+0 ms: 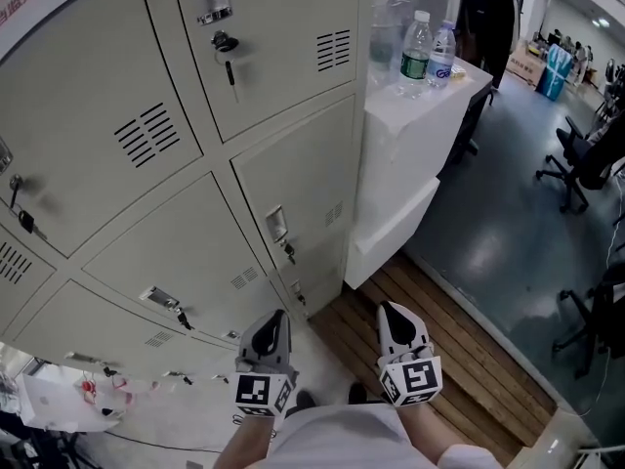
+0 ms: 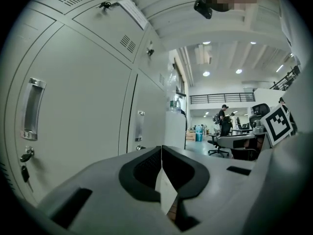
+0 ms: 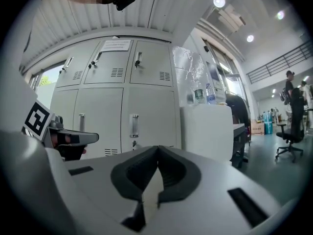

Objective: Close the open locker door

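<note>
Every locker door [image 1: 303, 179] you see sits shut and flush with its neighbours: pale grey metal, with slotted vents [image 1: 333, 50], a chrome handle [image 1: 276, 224] and a key [image 1: 228, 55] in the lock.

White cabinet [image 1: 410, 135] w/ two bottles [image 1: 417, 52] on top — wood floor strip [image 1: 474, 355] at its foot, office chairs [image 1: 578, 154] beyond it.

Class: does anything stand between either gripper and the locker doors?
Nothing visible does. The left gripper and right gripper, both shut and empty, hang short of the locker doors; every door in view looks closed.
</note>
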